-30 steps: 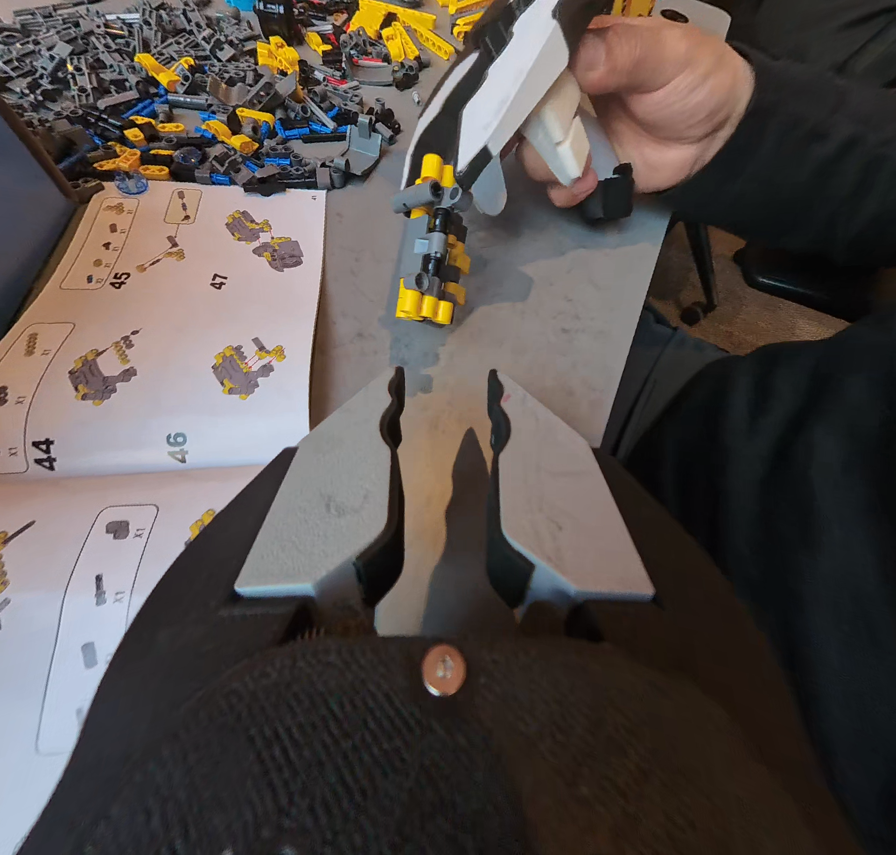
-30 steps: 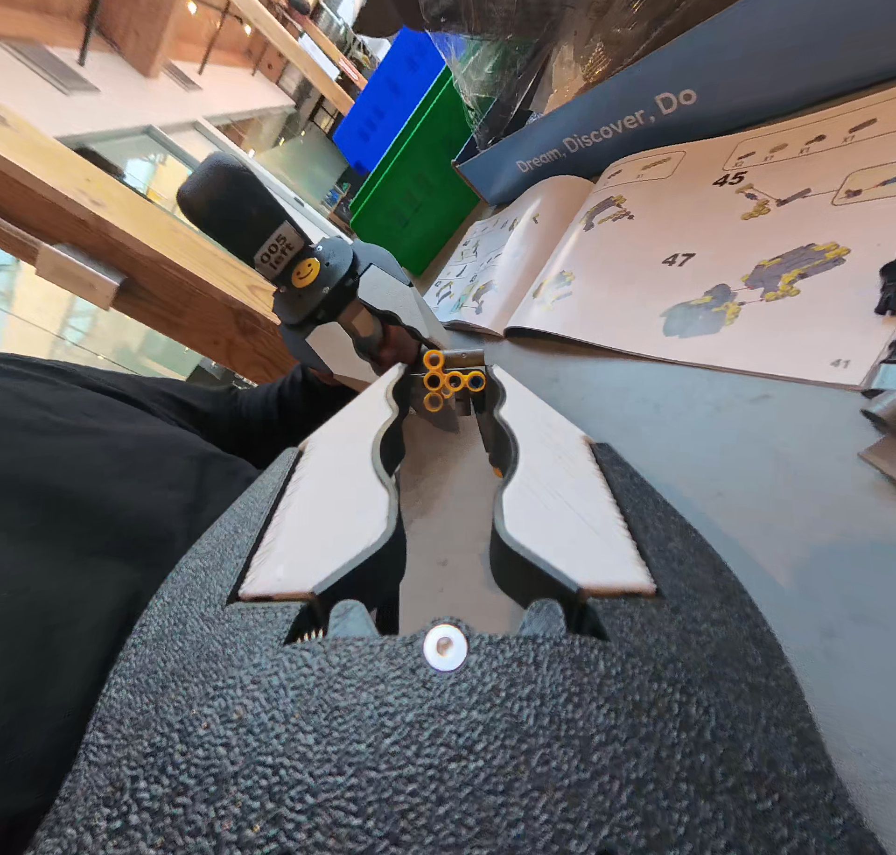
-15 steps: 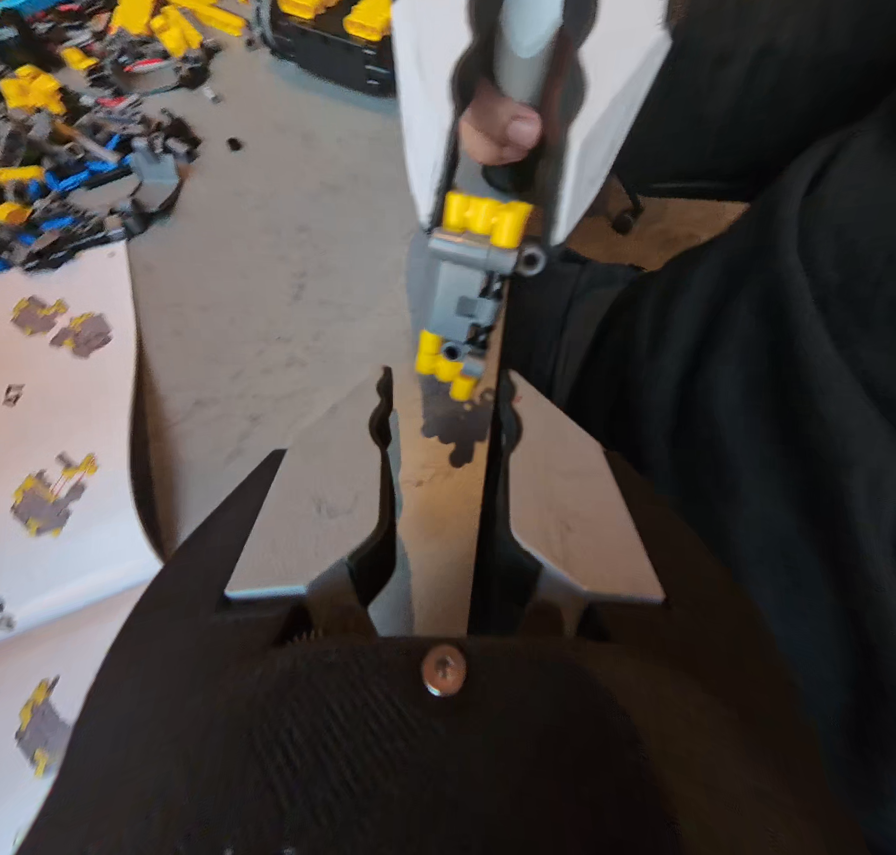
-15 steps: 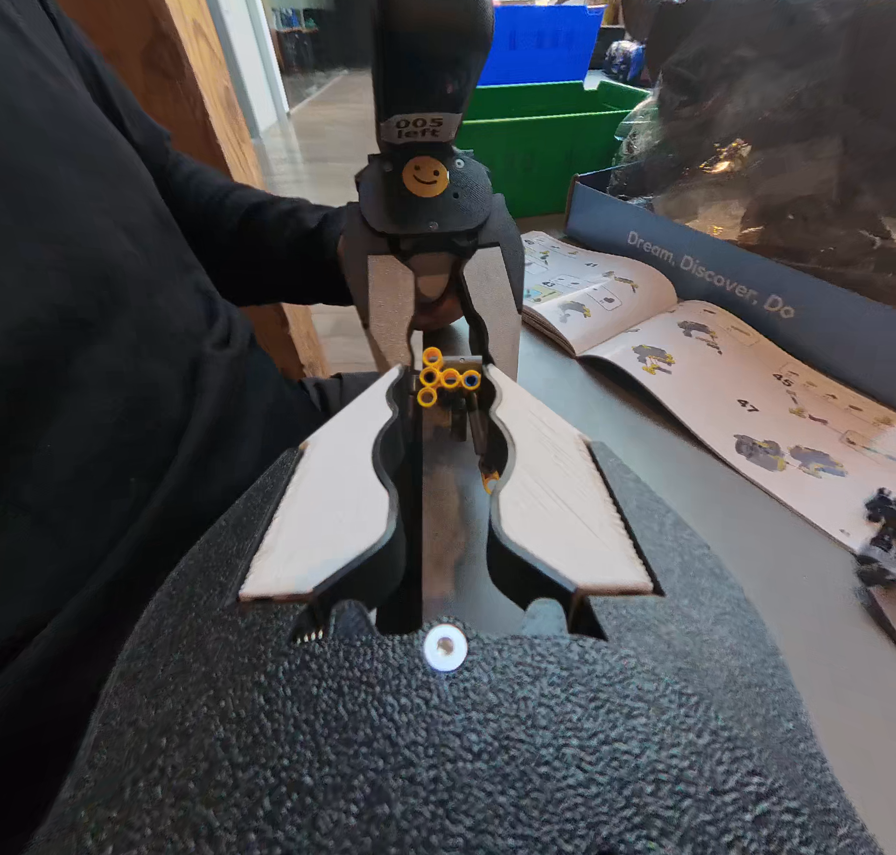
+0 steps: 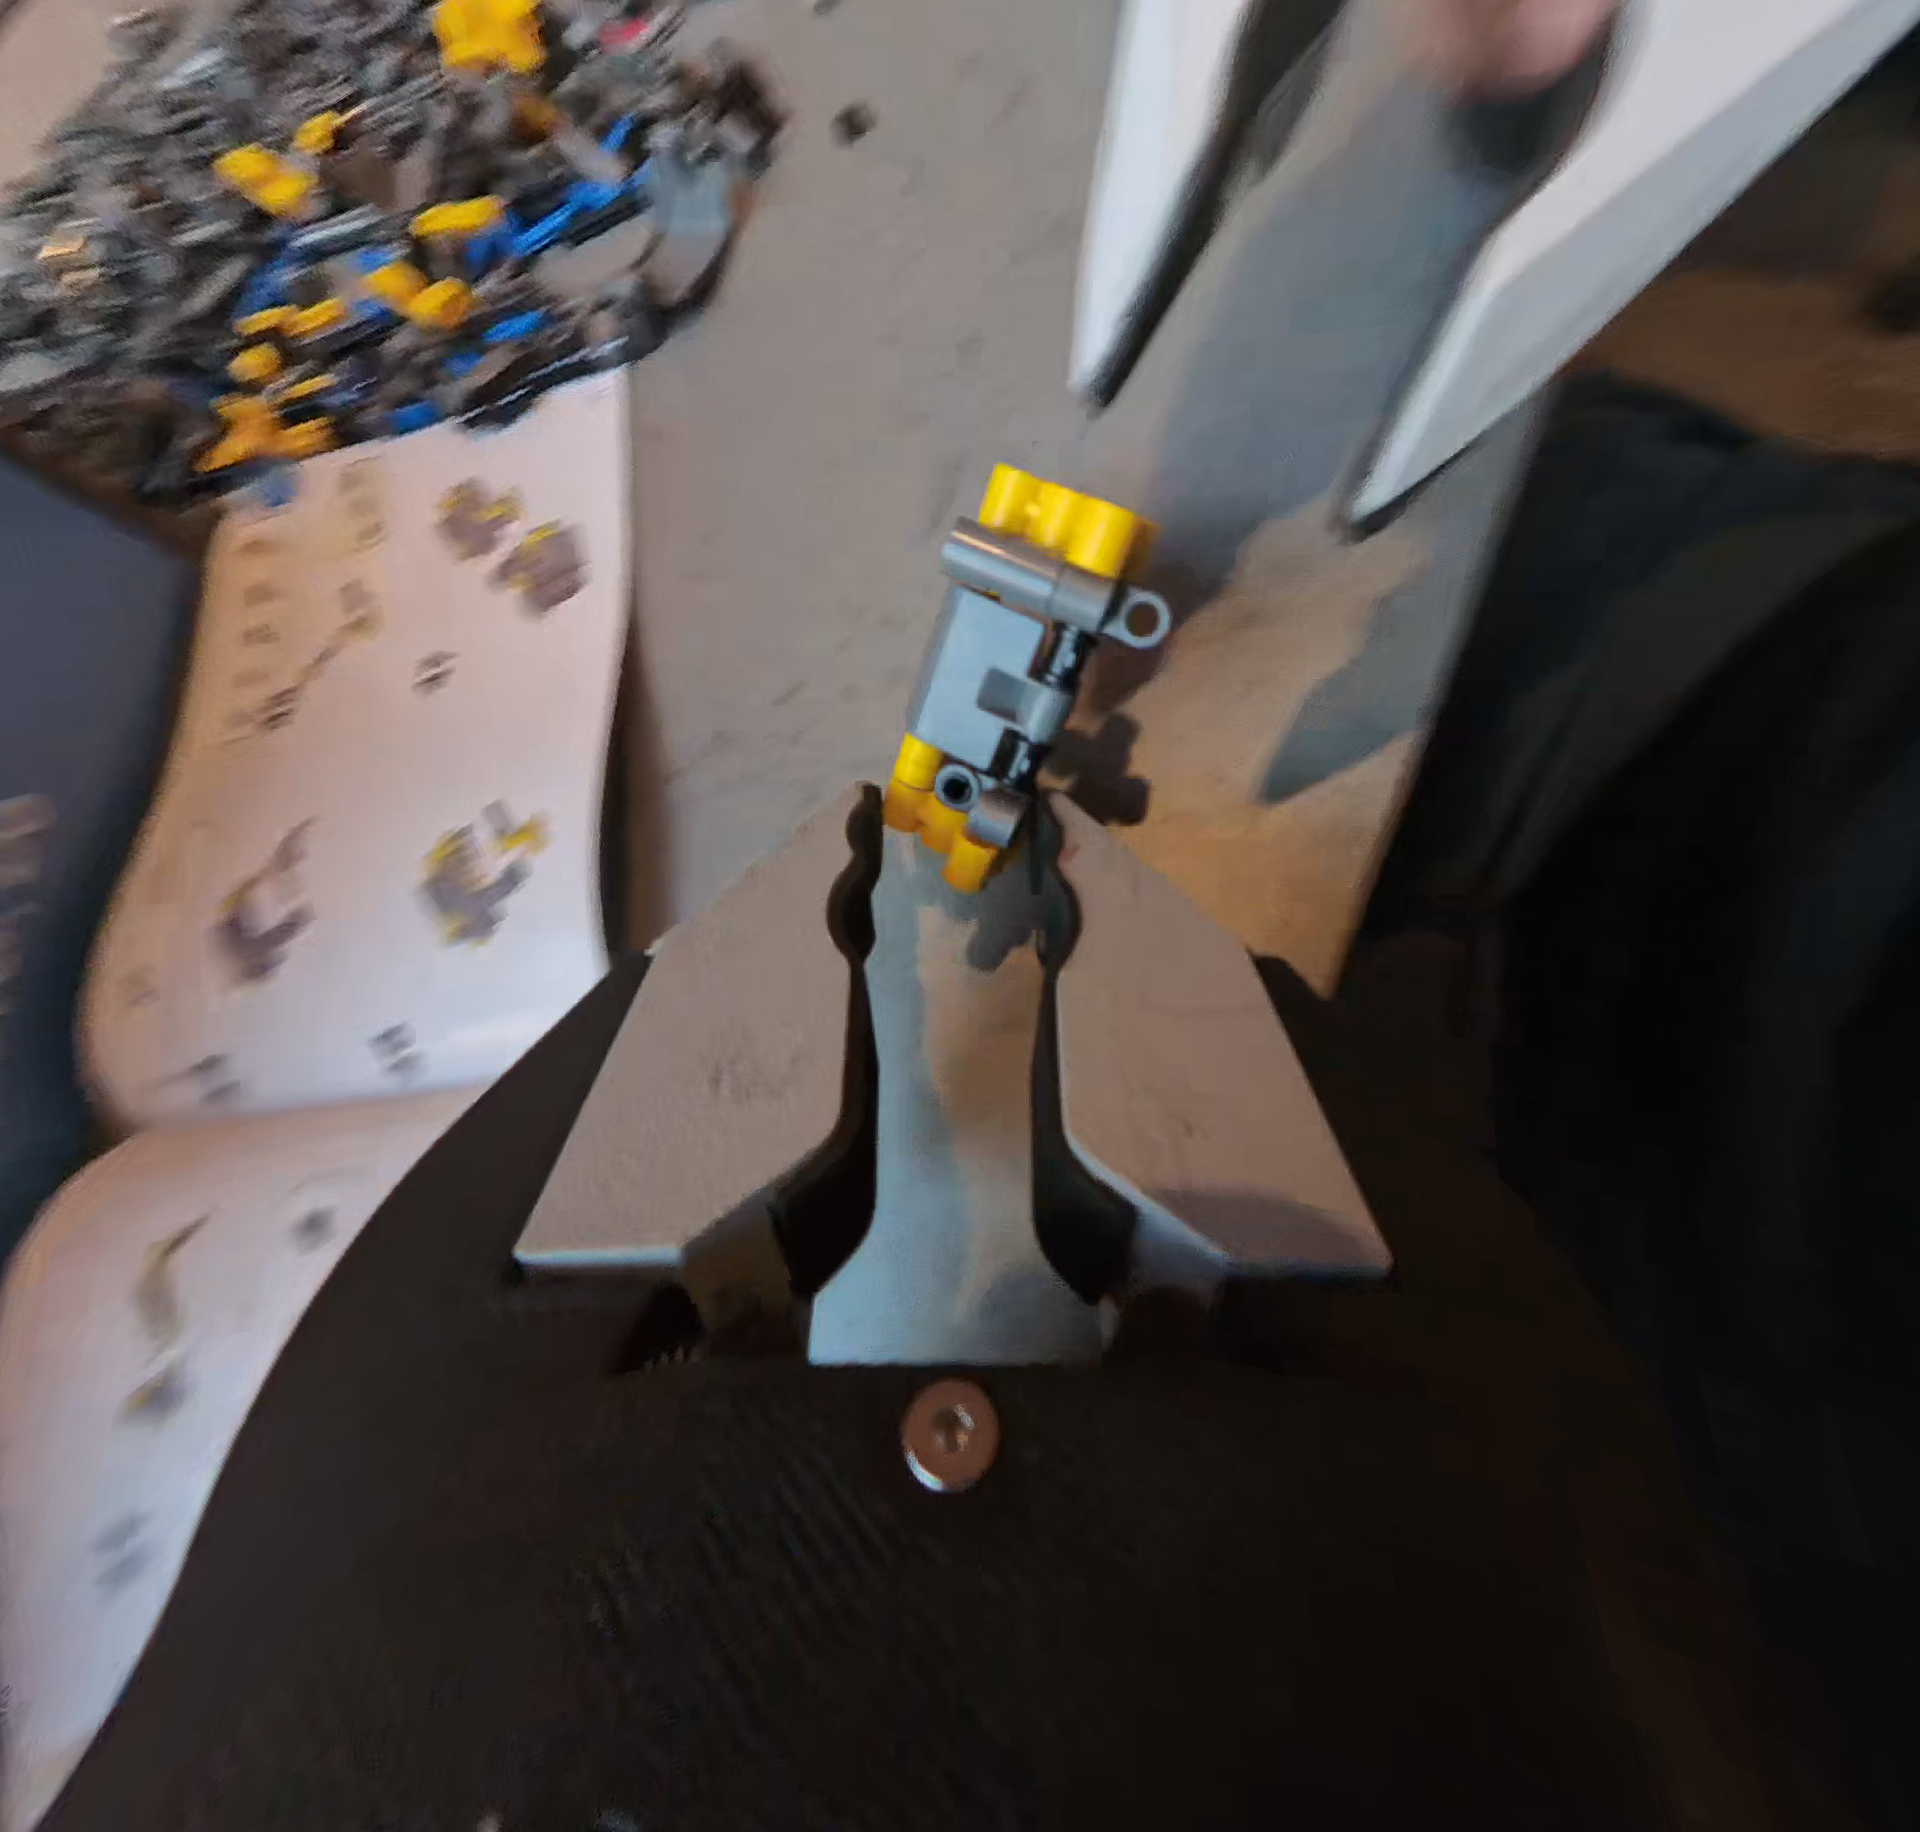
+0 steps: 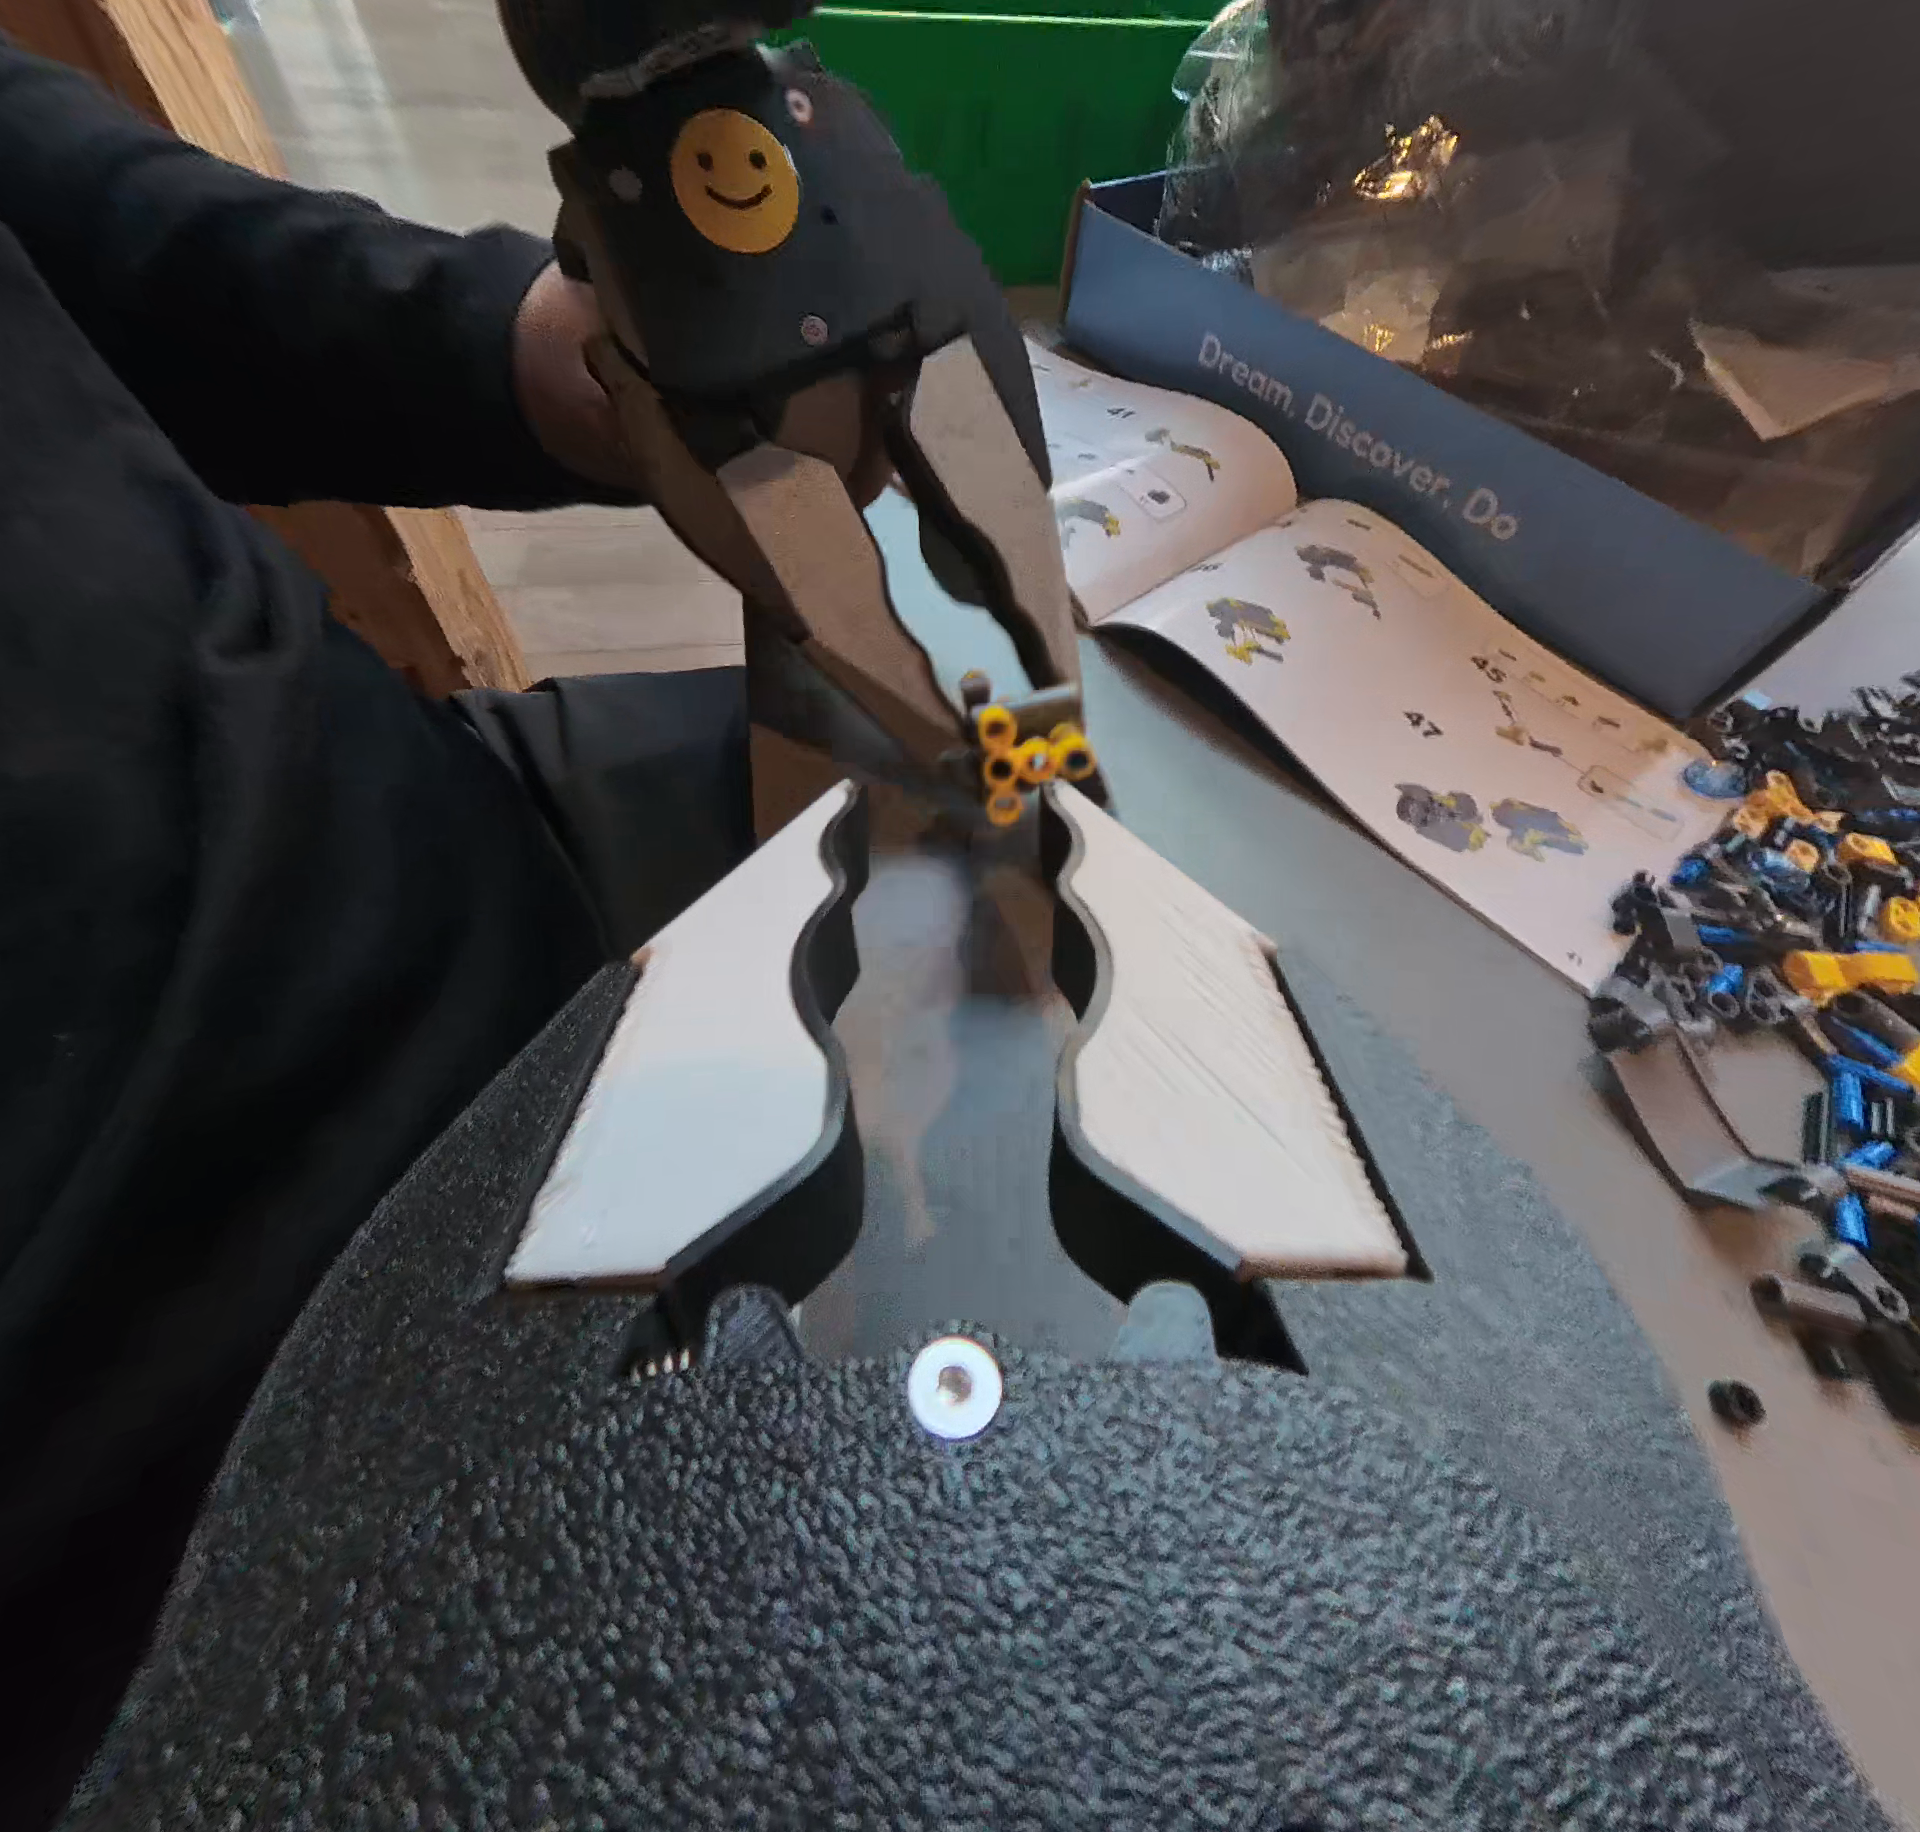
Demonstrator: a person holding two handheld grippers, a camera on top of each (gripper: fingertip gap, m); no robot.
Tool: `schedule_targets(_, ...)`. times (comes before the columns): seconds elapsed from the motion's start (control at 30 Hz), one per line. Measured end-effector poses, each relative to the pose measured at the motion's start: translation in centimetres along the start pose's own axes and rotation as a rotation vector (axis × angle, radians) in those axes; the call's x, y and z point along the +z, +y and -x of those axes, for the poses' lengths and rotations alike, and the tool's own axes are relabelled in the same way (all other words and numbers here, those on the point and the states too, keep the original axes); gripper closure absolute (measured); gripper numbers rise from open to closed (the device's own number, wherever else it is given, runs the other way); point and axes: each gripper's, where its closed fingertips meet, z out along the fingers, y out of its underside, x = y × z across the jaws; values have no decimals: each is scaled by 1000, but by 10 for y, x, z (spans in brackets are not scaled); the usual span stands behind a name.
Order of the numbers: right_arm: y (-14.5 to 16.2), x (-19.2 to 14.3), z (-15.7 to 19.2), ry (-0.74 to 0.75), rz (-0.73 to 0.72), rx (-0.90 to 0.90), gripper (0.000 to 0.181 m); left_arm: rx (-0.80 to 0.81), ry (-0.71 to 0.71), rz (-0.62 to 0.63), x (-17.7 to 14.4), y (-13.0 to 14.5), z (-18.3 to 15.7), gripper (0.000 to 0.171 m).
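Left gripper (image 5: 954, 826) pinched shut on the near end of a small yellow and grey brick model (image 5: 1029, 670), up over the grey table (image 5: 883, 348). Right gripper (image 6: 954, 806) wide open and empty, tips just beside the model's far end. Loose brick pile (image 6: 1787, 961) and open booklet (image 6: 1382, 681) to the right.

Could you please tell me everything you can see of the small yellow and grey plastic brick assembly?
The small yellow and grey plastic brick assembly is an elongated stack of pinned pieces: a yellow holed block at each end, a grey body between, black pins and a grey ring lug along one side. It stands tilted, apparently clear of the grey tabletop, its near yellow end pinched between the jaws of the left gripper. The open right gripper hangs beyond its far end, not touching it.
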Motion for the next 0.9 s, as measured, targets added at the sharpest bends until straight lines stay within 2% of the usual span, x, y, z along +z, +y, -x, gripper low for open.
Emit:
schedule_targets(0.13, 9, -8, 7, 55, 38, 1, 151, 171, -262, 138, -10, 16, 27, 146)
schedule_targets(0.27, 18, -8, -1, 157, 95, -17, 155, 348, -406, 201, -7, 13, 33, 146)
schedule_targets(0.33, 23, -5, -6, 175, 129, 9, 153, 376, -393, 180, -3, 6, 23, 147)
schedule_targets(0.4, 28, -3, -11, 179, 160, 50, 146, 308, -297, 140, 0, -1, 4, 144)
schedule_targets(0.43, 29, -2, -12, 175, 169, 69, 144, 254, -242, 122, -1, -4, -4, 139)
schedule_targets(0.5, 32, -1, -16, 178, 185, 98, 144, 154, -172, 87, -4, -8, -13, 113)
schedule_targets(0.53, 33, -1, -18, 188, 193, 113, 144, 123, -161, 76, -7, -8, -13, 109)
schedule_targets(0.8, 28, -8, -33, 227, 128, 169, 147, 23, -214, -79, -23, 2, 13, 108)
schedule_targets(0.9, 23, -9, -37, 199, 87, 202, 147, 28, -180, -121, -21, 0, 13, 112)
